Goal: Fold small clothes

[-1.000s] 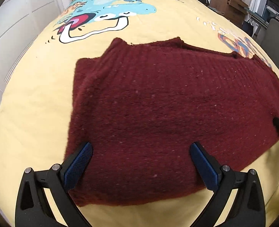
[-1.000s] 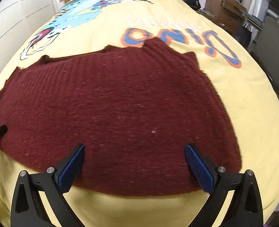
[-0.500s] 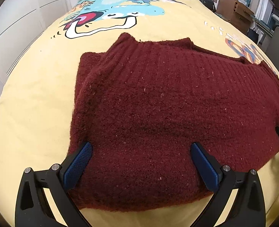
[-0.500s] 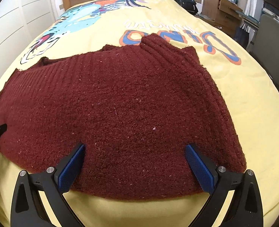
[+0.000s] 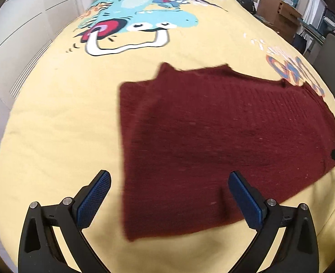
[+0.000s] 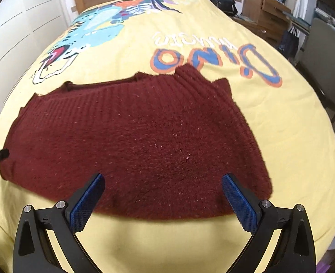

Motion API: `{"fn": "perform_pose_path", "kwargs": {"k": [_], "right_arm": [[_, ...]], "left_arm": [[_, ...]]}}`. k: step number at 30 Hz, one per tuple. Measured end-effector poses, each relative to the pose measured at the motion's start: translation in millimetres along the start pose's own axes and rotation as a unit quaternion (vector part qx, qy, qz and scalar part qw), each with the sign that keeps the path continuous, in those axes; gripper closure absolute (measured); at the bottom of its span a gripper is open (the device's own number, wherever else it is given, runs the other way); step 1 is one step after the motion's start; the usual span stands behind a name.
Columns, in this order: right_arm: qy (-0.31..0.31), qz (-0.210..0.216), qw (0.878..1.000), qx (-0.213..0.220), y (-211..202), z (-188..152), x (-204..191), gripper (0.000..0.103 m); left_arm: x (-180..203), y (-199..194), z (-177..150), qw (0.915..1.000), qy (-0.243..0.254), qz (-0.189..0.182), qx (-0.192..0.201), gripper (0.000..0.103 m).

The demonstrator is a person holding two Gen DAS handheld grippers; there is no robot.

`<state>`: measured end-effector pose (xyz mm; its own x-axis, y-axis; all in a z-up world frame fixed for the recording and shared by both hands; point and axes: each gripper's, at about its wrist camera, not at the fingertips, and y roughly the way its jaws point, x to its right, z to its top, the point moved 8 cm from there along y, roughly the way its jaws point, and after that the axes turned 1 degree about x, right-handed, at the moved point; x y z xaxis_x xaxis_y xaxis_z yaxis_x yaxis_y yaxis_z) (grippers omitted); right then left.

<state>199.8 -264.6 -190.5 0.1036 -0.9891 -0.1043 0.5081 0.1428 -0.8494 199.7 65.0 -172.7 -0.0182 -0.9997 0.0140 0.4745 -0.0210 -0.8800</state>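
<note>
Sweater (image 5: 224, 141) lies flat on the bed (image 5: 53, 118), partly folded, collar at 12 o'clock. Left gripper (image 5: 168, 201) & right gripper (image 6: 161, 201) both spread wide, holding nothing, above the near hem. Prob between folds; next: pinch a side edge at 3 or 9 & carry it across. Sleeves tucked under, can't see. Left view blurred.

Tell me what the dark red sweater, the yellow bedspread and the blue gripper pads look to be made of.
Sweater: seemingly a thick, fuzzy knit, wool or acrylic, judging by its ribbed rows, matte nap and pale lint flecks.
Bedspread: smooth woven fabric, probably cotton, matte, with a flat printed cartoon.
Pads: probably rubber or textured plastic, with a fine cross-hatched grip pattern.
</note>
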Motion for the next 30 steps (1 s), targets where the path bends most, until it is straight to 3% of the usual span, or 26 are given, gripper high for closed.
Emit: {"fn": "perform_pose_path", "kwargs": {"k": [6, 10, 15, 22, 24, 25, 26, 27, 30], "right_arm": [[-0.009, -0.009, 1.0, -0.011, -8, -9, -1, 0.0], [-0.009, -0.009, 1.0, -0.026, -6, -22, 1, 0.0], [-0.013, -0.021, 0.999, -0.041, -9, -38, 12, 0.0], [0.012, -0.041, 0.998, -0.047, -17, -47, 42, 0.0], [0.02, -0.043, 0.998, -0.046, -19, -49, 48, 0.0], [0.024, -0.045, 0.998, -0.045, -20, -49, 51, 0.0], [0.028, -0.045, 0.998, -0.045, -22, -50, 54, 0.0], [0.032, -0.044, 0.998, -0.044, -22, -50, 57, 0.0], [0.044, -0.039, 0.997, -0.04, -26, -51, 63, 0.0]], "left_arm": [[-38, 10, -11, 0.999, -0.026, -0.007, -0.035, 0.001], [-44, 22, -16, 0.9926, -0.076, -0.081, -0.049, 0.001], [-39, 47, -19, 0.9819, -0.116, -0.124, -0.083, 0.001], [-25, 62, -12, 0.9835, -0.096, -0.117, -0.098, 0.001], [-18, 61, -12, 0.9841, -0.083, -0.121, -0.1, 0.007], [-13, 60, -11, 0.9842, -0.075, -0.126, -0.099, 0.021], [-7, 57, -9, 0.9826, -0.071, -0.141, -0.098, 0.049], [0, 54, -7, 0.9786, -0.075, -0.163, -0.101, 0.056], [5, 47, -4, 0.9813, -0.058, -0.152, -0.102, 0.072]]}}
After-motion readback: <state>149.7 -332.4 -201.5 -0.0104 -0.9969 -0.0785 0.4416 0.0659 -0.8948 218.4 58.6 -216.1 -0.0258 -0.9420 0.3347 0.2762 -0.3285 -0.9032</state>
